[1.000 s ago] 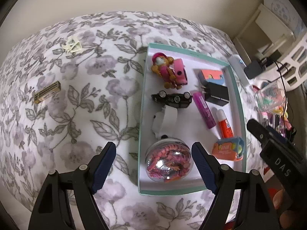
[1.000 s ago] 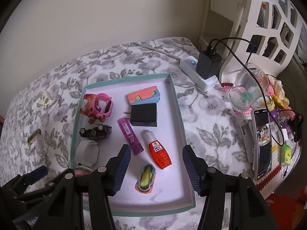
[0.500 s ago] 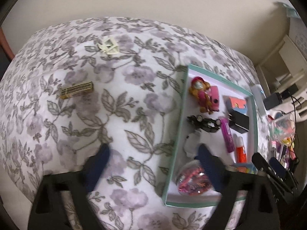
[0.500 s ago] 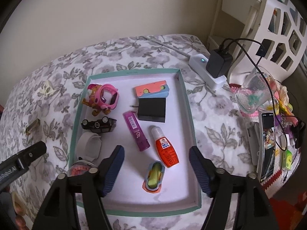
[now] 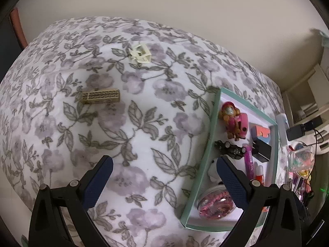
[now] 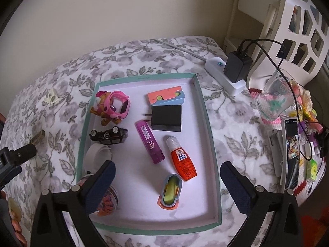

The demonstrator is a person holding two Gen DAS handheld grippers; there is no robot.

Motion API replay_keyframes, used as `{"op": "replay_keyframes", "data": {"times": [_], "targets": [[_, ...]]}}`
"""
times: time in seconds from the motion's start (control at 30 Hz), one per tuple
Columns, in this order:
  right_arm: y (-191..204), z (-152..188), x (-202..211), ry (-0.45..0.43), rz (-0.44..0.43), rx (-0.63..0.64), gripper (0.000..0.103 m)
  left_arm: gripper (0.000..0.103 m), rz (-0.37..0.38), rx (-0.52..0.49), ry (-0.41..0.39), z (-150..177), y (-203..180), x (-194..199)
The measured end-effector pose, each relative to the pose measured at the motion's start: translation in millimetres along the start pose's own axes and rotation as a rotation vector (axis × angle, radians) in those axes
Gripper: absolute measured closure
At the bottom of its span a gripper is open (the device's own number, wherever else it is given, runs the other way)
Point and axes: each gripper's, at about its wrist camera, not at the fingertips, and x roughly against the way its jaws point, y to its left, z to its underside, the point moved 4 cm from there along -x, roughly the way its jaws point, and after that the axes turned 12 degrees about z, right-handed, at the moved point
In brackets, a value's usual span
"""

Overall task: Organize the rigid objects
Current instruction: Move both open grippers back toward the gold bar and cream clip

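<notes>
Left gripper (image 5: 164, 174) jaws spread, empty, over floral bed (image 5: 144, 123), aimed toward tan block (image 5: 100, 96) lying well left of tray (image 6: 207, 123); judged light, stiff, best pinched across long flat sides; right gripper (image 6: 167, 178) likewise spread above tray.

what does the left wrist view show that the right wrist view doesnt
Only the left wrist view shows the gold box in full and the cream clip clearly, both lying on the floral blanket outside the tray, with the left gripper open above the blanket.

Only the right wrist view shows the orange-and-green case, the whole glue bottle, the plugged-in charger and the phone, with the right gripper open.

Both show the teal-rimmed tray, pink dog toy, black toy car and purple tube.
</notes>
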Motion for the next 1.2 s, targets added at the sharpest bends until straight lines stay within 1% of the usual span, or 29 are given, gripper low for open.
{"op": "replay_keyframes", "data": {"times": [0.27,0.4,0.47,0.7,0.87,1.0,1.2], "targets": [[12,1,4,-0.008,-0.022,0.023,0.0,0.002,-0.019,0.046,-0.025,-10,23,9],[27,0,9,-0.011,-0.09,0.032,0.0,0.002,-0.037,0.11,-0.052,-20,50,18],[38,0,13,-0.019,-0.106,0.051,0.0,0.002,-0.051,0.133,-0.061,-24,63,20],[83,3,24,-0.053,-0.104,0.158,0.0,0.002,-0.078,0.224,-0.075,-34,110,29],[121,2,31,-0.097,-0.07,0.266,0.0,0.002,-0.085,0.268,-0.077,-36,134,32],[144,0,36,-0.097,-0.106,0.293,0.0,0.002,-0.095,0.289,-0.076,-38,150,33],[179,-4,39,-0.102,-0.134,0.323,0.0,0.002,-0.071,0.328,-0.061,-41,172,32]]}}
